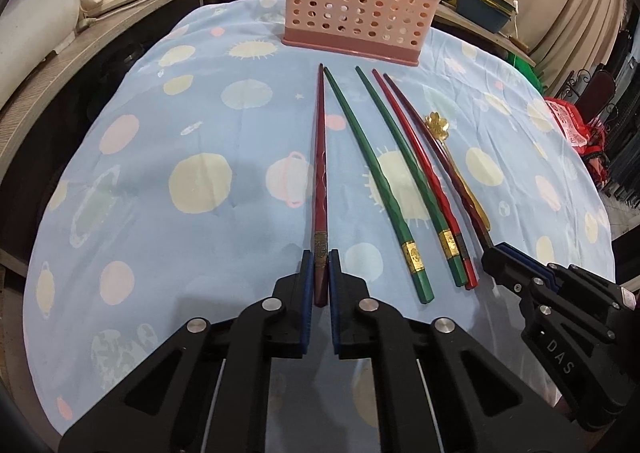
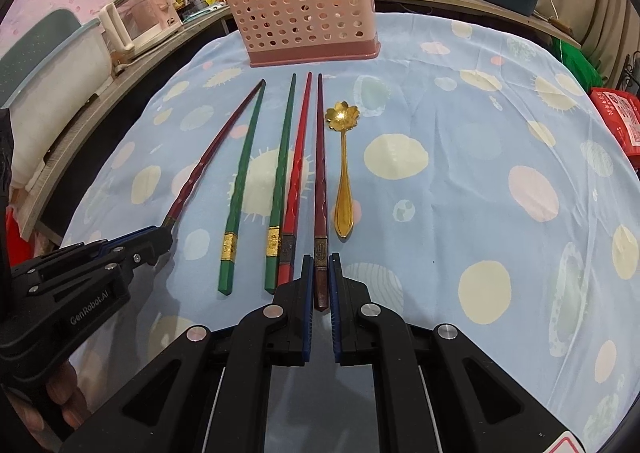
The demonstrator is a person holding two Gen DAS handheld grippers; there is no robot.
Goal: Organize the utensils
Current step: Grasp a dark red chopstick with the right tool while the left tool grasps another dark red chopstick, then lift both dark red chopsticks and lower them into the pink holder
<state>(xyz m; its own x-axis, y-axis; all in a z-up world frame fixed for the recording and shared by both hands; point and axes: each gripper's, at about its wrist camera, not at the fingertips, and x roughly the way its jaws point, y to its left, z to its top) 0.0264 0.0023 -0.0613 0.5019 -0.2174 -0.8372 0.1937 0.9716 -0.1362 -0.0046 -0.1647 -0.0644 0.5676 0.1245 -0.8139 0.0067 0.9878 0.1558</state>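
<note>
A planet-print cloth covers the desk [image 1: 160,181]. Beyond both grippers stands a perforated pink plastic caddy [image 1: 356,1]. The left gripper [image 1: 320,269] clamps one slim maroon chopstick [image 1: 320,173]; the right gripper [image 2: 320,273] clamps another maroon chopstick [image 2: 320,173], a flower-bowled gold spoon [image 2: 343,157] just right.

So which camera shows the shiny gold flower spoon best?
The right wrist view. There the gold spoon lies fully in sight, from flower bowl to handle, beside the chopsticks. In the left wrist view the spoon is mostly hidden behind a dark red chopstick; mainly its flower bowl shows.
</note>
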